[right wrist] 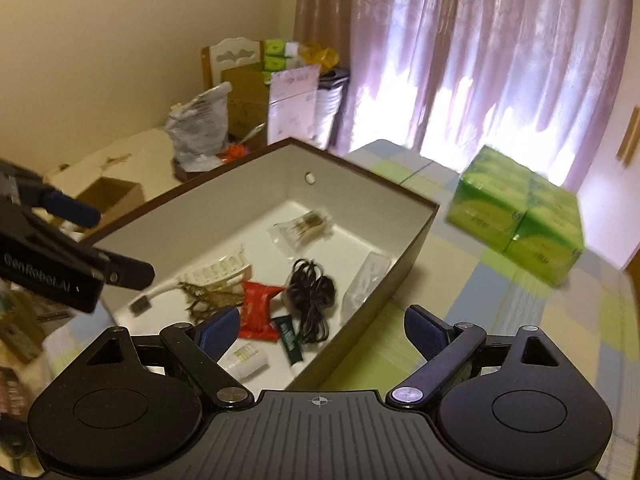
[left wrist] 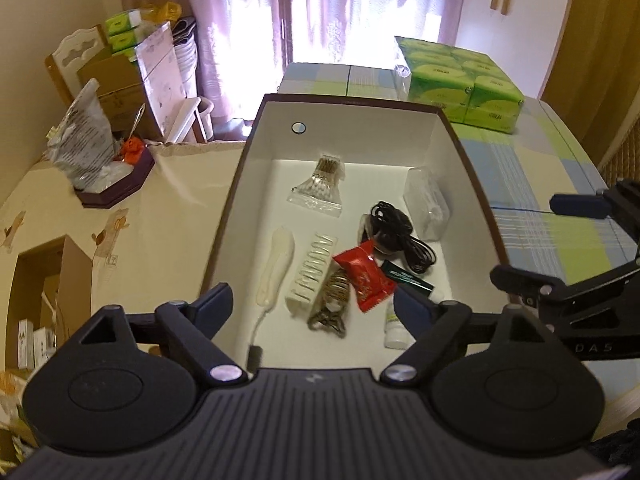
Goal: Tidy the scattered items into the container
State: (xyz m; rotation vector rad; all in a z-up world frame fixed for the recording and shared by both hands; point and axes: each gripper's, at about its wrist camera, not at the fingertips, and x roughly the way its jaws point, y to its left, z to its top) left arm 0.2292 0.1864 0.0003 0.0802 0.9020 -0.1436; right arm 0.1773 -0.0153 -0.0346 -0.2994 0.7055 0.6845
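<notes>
Container (left wrist: pixel 256 148), long axis running away from me, lies directly below and ahead of my left tongs (left wrist: pixel 312 304); my right tongs (right wrist: pixel 320 328) straddle its right wall. Both gape wide, empty; items rest inside.

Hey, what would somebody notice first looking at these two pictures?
Probably the brown box with a white inside in the middle of the table, holding a jumble of small things, above all the red snack packet beside a coiled black cable. Next, the bright green tissue packs at the table's far end, in front of the sunlit curtains.
</notes>
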